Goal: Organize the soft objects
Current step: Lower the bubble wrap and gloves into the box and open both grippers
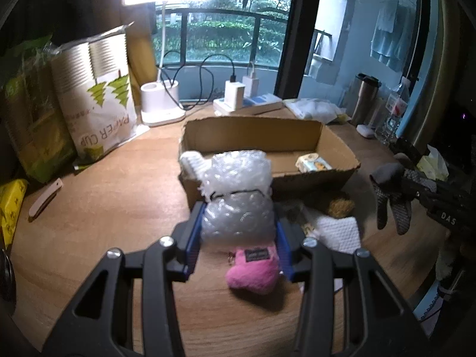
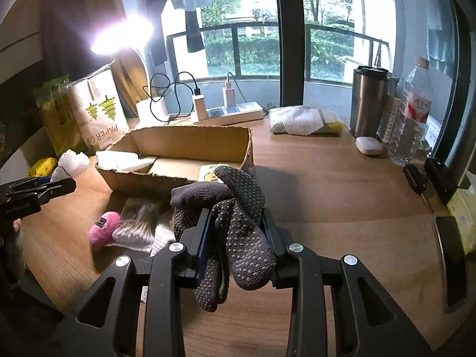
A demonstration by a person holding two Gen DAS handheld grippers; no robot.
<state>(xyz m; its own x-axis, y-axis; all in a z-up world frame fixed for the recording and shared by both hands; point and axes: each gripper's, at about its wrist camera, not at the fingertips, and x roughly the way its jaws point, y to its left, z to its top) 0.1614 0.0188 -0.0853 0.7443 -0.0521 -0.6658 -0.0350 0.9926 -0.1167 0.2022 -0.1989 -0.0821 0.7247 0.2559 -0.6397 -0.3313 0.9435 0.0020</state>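
My left gripper [image 1: 238,223] is shut on a wad of clear bubble wrap [image 1: 238,190] and holds it above the table, just before the cardboard box [image 1: 315,178]. My right gripper [image 2: 235,232] is shut on grey dotted socks [image 2: 238,226], held near the box's [image 2: 184,139] front right corner; the socks also show in the left wrist view [image 1: 389,196]. A pink plush toy [image 1: 253,267] lies on the table under the bubble wrap. A white towel [image 1: 190,160] and a small printed pack [image 1: 312,163] lie in the box.
A white cloth [image 1: 336,232] and a bag of cotton swabs [image 2: 136,223] lie before the box. A paper-cup bag [image 1: 101,98], lamp base [image 1: 160,104] and power strip [image 2: 229,113] stand behind it. A steel tumbler [image 2: 369,101] and water bottle [image 2: 410,113] stand at the right.
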